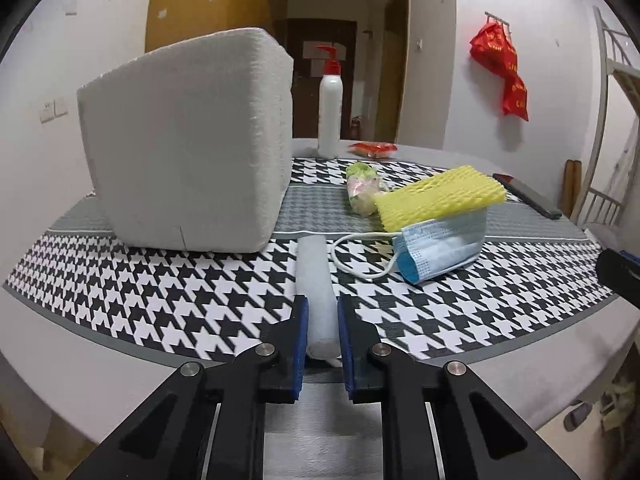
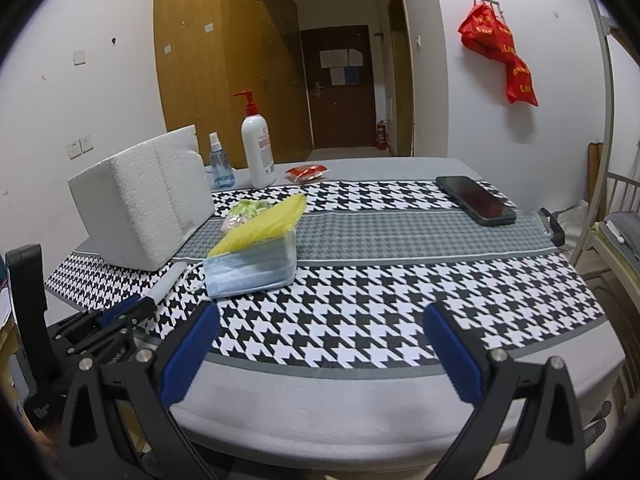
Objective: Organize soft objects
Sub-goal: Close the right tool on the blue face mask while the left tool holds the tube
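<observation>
At the near edge, left gripper point(image 1: 323, 322) clamps the white roll point(image 1: 315, 292); right gripper point(image 2: 322, 346) hangs wide open, mask point(image 2: 250, 270) beyond.

White walls point(image 2: 500, 132) all round, pocked with small marks and switch plates at left. Tall wooden cupboards point(image 2: 224, 80) far left, lining a corridor that ends in a dark brown door point(image 2: 344, 88) with papers stuck on it. Red extinguisher point(image 2: 382, 134) beside that door. Second door point(image 2: 402, 80) on the corridor's right. Red bags point(image 2: 498, 54) hanging from a wall rack at right. Metal bunk frame point(image 2: 600, 160) far right. Even, dim indoor light.
</observation>
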Tool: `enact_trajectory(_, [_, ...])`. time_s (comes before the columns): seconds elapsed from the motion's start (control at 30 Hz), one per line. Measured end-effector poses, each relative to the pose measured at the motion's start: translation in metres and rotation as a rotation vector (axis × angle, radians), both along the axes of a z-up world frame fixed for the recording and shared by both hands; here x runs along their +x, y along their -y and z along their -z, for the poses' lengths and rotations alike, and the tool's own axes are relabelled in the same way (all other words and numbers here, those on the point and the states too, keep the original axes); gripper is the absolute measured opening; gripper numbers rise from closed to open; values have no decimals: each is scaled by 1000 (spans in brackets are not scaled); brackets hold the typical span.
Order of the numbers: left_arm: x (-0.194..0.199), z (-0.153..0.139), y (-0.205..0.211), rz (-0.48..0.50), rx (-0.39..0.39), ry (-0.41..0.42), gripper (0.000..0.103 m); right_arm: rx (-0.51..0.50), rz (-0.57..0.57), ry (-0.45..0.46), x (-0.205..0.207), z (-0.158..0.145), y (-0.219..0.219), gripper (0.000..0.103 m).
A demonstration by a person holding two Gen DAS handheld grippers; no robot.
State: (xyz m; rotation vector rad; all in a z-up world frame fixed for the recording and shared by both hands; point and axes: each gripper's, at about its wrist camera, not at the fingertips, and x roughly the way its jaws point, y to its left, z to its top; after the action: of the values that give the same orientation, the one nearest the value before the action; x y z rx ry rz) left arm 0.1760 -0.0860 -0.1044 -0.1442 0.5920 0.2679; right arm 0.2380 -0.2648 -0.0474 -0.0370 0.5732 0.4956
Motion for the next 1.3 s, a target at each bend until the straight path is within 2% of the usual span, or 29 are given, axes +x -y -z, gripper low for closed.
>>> enact_trajectory(0.23, [-10,-9,-8,60,-12,17,16,8,-31,-19,9,6,-14,102])
enact_trajectory(0.57, [0,1,-20,77,-29,-57,19,12,-66,-38,33,11,-38,102])
enact_trajectory(0.8, [-2,4,-19,86,-8,-50,21,-5,-96,-56,50,16,-56,102])
enact_trajectory(1.07, [-3,6,-19,109,-6,-44,22,-8,-142,-118,70,26,-72,102])
enact_trajectory(1.3, [-5,6,-23,127,-16,-44,23,-39,-177,-139,77,30,-85,86])
